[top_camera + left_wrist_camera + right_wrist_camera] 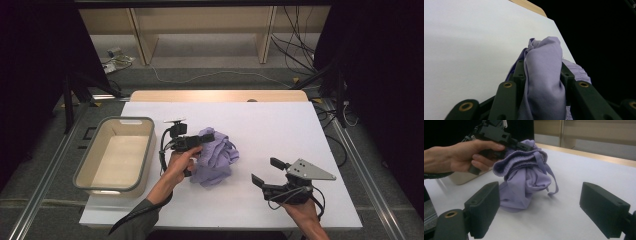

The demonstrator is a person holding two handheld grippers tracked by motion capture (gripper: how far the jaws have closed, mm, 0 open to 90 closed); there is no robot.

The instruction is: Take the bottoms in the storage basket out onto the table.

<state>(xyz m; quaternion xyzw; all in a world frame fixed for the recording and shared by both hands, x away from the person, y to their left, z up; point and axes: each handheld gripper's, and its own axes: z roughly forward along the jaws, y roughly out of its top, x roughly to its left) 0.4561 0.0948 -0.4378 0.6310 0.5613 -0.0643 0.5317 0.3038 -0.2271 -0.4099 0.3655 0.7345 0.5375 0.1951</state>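
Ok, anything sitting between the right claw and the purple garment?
Nothing. In the high view, bare white tabletop separates the open right claw from the purple garment; the left claw pinches its top. The right gripper view agrees.

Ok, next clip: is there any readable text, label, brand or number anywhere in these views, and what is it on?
None can be read.
The lilac garment, the beige bin, the white table cover and both grippers, left and right, show no print.
A small object on the floor behind the table might carry a label; it is too small and blurred to tell.
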